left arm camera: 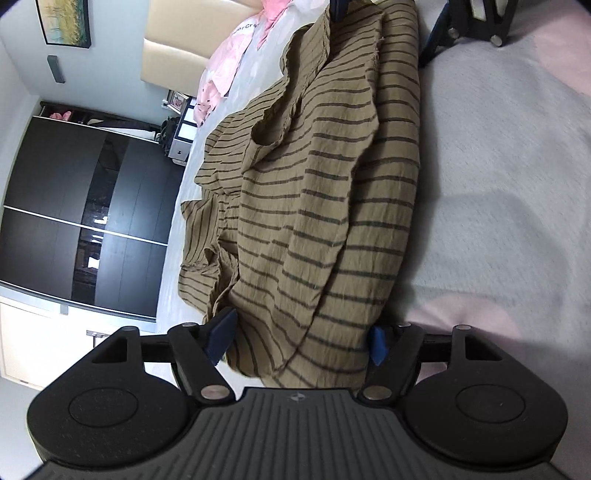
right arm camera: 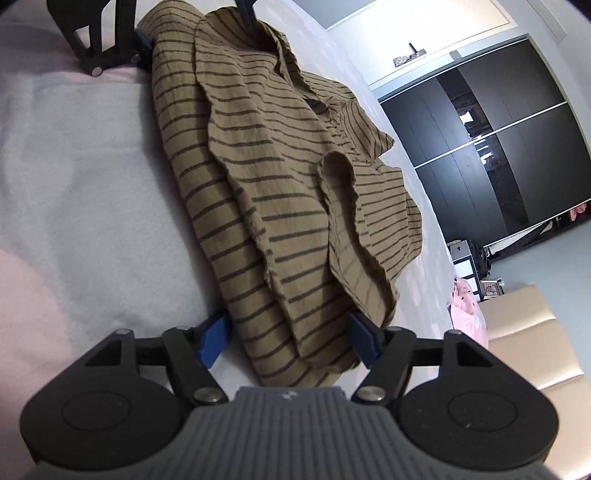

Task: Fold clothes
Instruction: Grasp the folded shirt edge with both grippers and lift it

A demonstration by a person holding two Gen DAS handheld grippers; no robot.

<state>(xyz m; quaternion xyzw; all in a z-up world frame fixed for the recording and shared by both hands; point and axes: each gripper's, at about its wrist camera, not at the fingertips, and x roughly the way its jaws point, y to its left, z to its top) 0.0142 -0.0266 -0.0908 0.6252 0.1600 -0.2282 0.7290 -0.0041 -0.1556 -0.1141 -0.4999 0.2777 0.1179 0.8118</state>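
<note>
Two wrist views show one olive-brown, dark-striped crinkled shirt lying in loose folds on a pale grey and pink bedspread.

Left wrist view: the olive-brown striped shirt [left arm camera: 317,192] runs from the bottom centre up to the top centre of the frame, rumpled, with a sleeve opening gaping near the middle. The left tool [left arm camera: 301,338] sits at the bottom, its black linkage arms wide; its blue pads [left arm camera: 221,332] stand on either side of the shirt's bunched near end, and I cannot tell whether they press the cloth or only flank it. The pale bedspread [left arm camera: 498,166] fills the right side. At the top right is the black frame of the right tool [left arm camera: 476,22]. A dark glossy wardrobe [left arm camera: 74,214] fills the left, with pink cloth [left arm camera: 225,66] at upper centre-left.

Right wrist view: the same shirt [right arm camera: 280,177] stretches from the bottom centre to the upper left. The right tool [right arm camera: 290,341] is at the bottom, its blue pads [right arm camera: 212,341] either side of the shirt's near end; pressing or just beside it, I cannot tell. The other tool's frame is at the upper left. The bedspread [right arm camera: 74,184] lies left, the wardrobe [right arm camera: 498,147] right.
</note>
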